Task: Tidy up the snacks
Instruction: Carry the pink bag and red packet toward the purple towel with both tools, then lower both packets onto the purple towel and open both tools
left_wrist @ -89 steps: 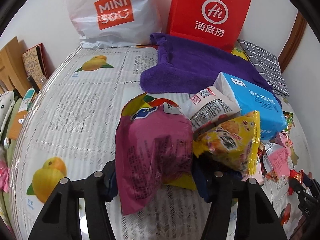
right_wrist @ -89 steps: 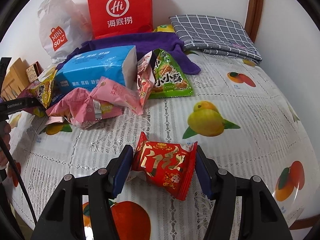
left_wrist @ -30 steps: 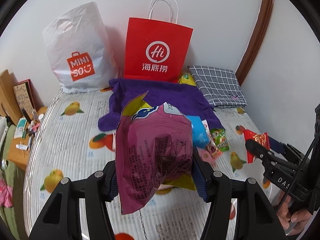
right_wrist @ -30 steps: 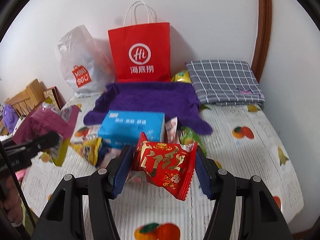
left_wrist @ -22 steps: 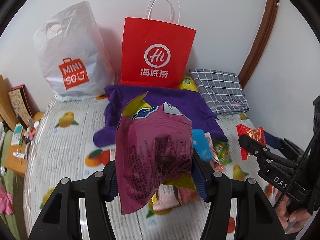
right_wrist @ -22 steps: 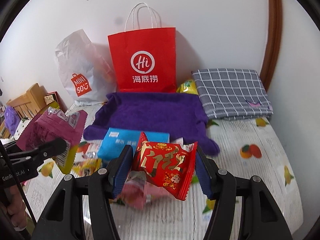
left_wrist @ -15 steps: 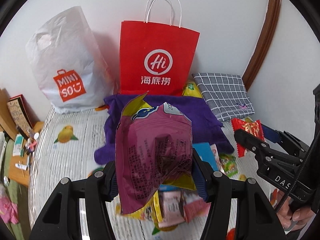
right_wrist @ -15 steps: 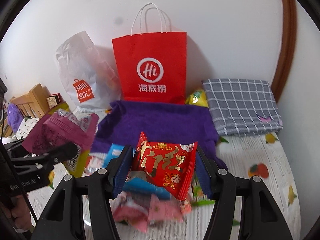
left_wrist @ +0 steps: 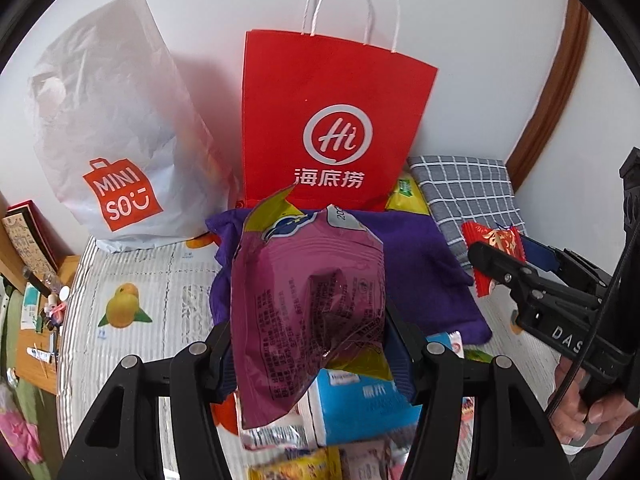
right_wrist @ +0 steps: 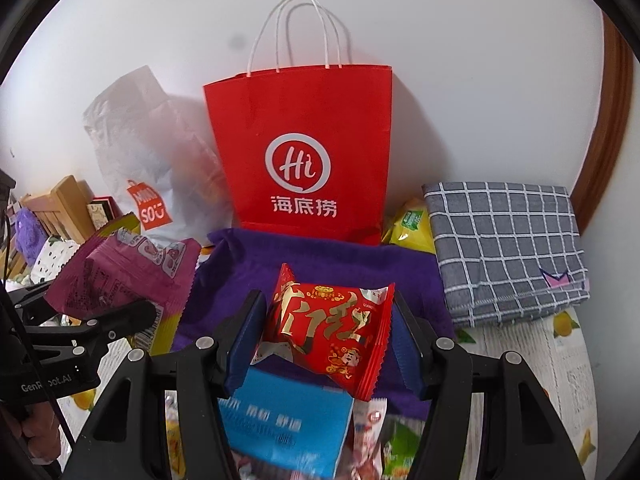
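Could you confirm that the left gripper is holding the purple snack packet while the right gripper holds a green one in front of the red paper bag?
Not quite: the right gripper holds a red snack packet, as the right wrist view shows. The left gripper does hold the purple snack packet before the red paper bag.

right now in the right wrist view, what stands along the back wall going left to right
white plastic bag → red paper bag → yellow snack packet → grey checked cloth
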A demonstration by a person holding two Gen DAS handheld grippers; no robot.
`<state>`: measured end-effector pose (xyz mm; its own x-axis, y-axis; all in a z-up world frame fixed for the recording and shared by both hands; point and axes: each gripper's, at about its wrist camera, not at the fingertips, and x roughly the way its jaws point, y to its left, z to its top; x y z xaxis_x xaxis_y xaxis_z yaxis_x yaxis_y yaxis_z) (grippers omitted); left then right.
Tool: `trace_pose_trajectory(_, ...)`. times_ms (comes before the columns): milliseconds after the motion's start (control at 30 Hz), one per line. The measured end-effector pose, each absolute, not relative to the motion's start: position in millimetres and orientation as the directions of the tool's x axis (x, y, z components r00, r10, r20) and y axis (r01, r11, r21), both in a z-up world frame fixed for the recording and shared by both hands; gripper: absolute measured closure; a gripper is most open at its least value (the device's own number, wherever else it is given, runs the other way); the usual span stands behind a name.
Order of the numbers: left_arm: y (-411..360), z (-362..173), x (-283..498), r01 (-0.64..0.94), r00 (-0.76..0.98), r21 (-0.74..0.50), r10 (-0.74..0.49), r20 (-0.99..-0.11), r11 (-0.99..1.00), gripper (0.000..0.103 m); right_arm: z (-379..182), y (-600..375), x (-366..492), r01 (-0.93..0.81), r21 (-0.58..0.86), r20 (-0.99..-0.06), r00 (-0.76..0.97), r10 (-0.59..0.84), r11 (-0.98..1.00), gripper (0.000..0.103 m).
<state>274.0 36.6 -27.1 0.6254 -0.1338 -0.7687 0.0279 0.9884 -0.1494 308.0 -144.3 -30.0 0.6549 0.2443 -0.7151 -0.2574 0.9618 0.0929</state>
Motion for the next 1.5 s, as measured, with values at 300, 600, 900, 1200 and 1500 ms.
trace_pose_trajectory(300, 42.3, -44.7, 315.6, 0.016, 0.609, -0.135, -0.117, -0.785, 0.991, 0.045, -46.2, -146.6, 356.5, -0.265, 0.133, -0.733, 0.622, 0.275, 0.955, 0.043)
trace_pose_trajectory(600, 49.6, -68.4, 350.7, 0.005, 0.575, -0.132, -0.111, -0.811, 0.991, 0.045, -61.1, -157.8, 377.9, -0.263, 0.103, -0.727, 0.638, 0.253, 0.959, 0.043)
trace_pose_trajectory(900, 46.2, -92.9, 376.4, 0.013, 0.54, -0.151, -0.134, -0.831, 0.988, 0.045, -98.7, -175.2, 405.0, -0.233, 0.075, -0.788, 0.582, 0.201, 0.97, 0.043)
trace_pose_trajectory(1200, 39.8, -115.8, 398.9, 0.025, 0.499, -0.158, -0.149, -0.854, 0.987, 0.045, -130.0, -171.5, 417.3, -0.212, 0.101, -0.836, 0.512, 0.198, 0.972, 0.043)
trace_pose_trajectory(1500, 37.4, -128.3, 413.0, 0.044, 0.48, -0.152, -0.154, -0.864, 0.987, 0.045, -145.2, -166.6, 423.6, -0.209, 0.09, -0.844, 0.503, 0.186, 0.974, 0.043)
